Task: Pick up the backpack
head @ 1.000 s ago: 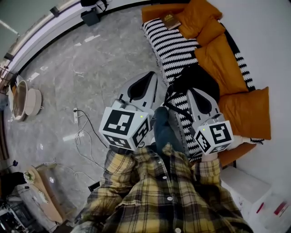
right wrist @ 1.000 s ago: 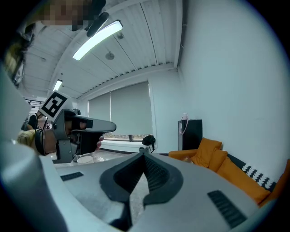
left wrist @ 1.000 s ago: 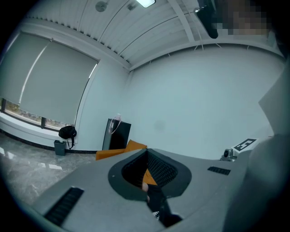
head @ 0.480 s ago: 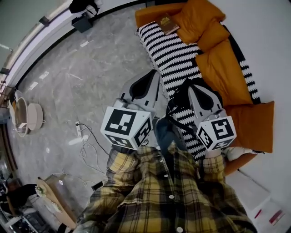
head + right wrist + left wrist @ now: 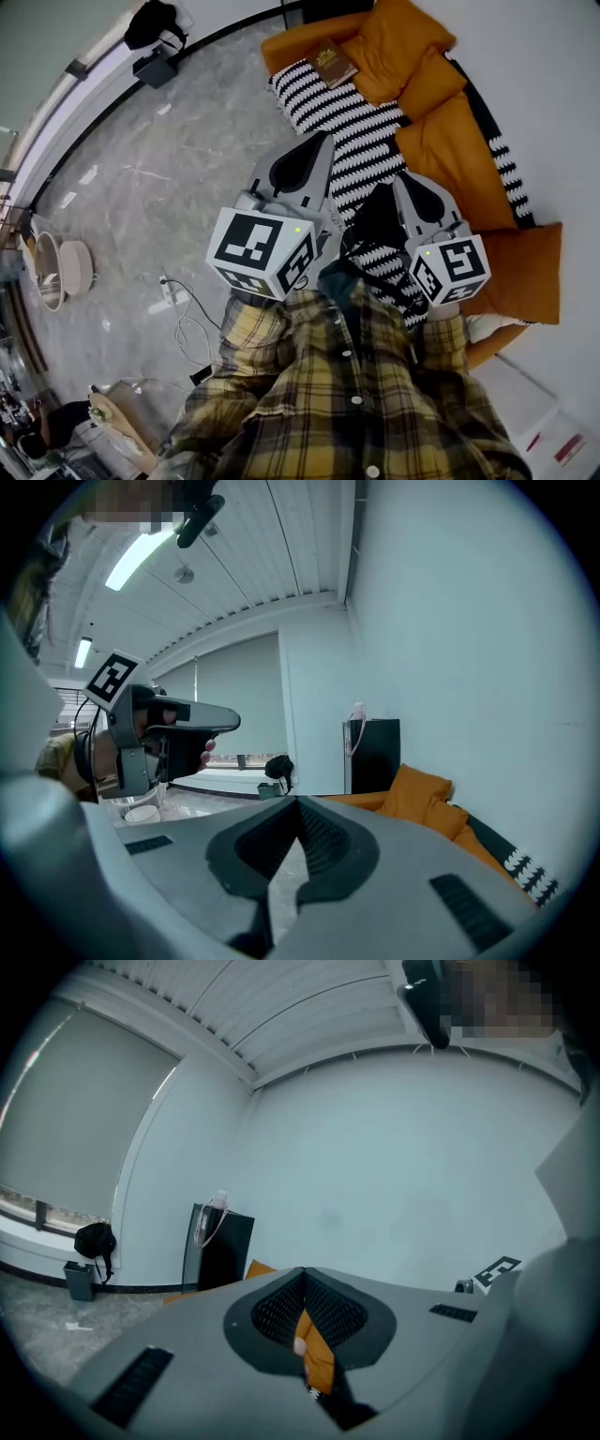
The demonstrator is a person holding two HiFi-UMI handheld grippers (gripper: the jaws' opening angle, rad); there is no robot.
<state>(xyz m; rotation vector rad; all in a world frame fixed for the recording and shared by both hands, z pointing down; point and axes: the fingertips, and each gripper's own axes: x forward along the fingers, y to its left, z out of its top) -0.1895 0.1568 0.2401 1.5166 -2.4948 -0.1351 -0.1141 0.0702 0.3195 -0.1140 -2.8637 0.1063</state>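
Though half-hidden, seemingly a backpack (image 5: 373, 217)

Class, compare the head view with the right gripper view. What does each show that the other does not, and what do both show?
Only the head view shows the black backpack lying on the striped blanket, the book on the sofa, the person's plaid shirt and the floor cables.

Only the right gripper view shows the ceiling light, and the right gripper from close up, its jaws shut with nothing between them.

Both show the orange cushions and the left gripper.
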